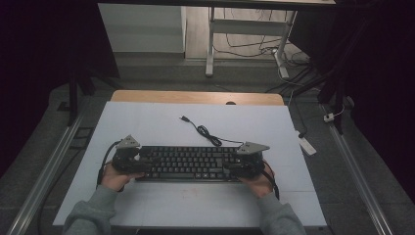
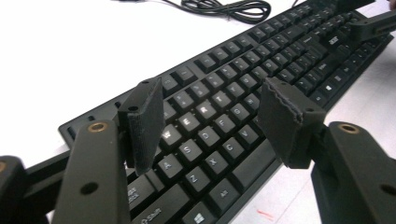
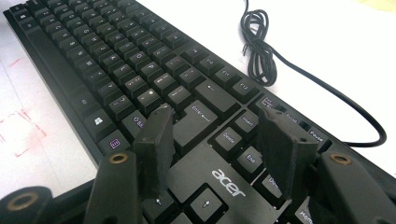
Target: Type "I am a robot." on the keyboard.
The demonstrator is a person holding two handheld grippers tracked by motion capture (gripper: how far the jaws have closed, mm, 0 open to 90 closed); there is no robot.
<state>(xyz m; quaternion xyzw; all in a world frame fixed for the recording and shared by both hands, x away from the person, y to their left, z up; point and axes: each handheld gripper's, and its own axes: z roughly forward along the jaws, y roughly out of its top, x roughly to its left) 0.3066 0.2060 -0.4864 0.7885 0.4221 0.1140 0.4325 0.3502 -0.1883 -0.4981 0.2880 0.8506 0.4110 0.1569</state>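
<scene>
With both grippers parked over opposite ends of the black Acer keyboard, risk is mostly about where the pads land next. Keyboard lies flat on the white table top, long edge toward the person, its USB cable coiled just behind it and running off the back right corner. Left gripper: jaws stand apart over the letter block around W/E/S/D, nothing between them, pads not pressing anything in the left gripper view. Right gripper: jaws likewise apart, straddling the Enter/Delete/arrow area beside the logo, holding nothing. Likely failure modes, as I judge it: closing from above would pinch keycaps rather than the case, so caps could pop off or the pads slip. If a lift is the plan, the jaws need to get onto the end edges; an uneven grab at one end would tilt the board or let it pivot out. Cable coil sits near the rear edge, so a drag or lift could snag it or whip the plug across the table top.
</scene>
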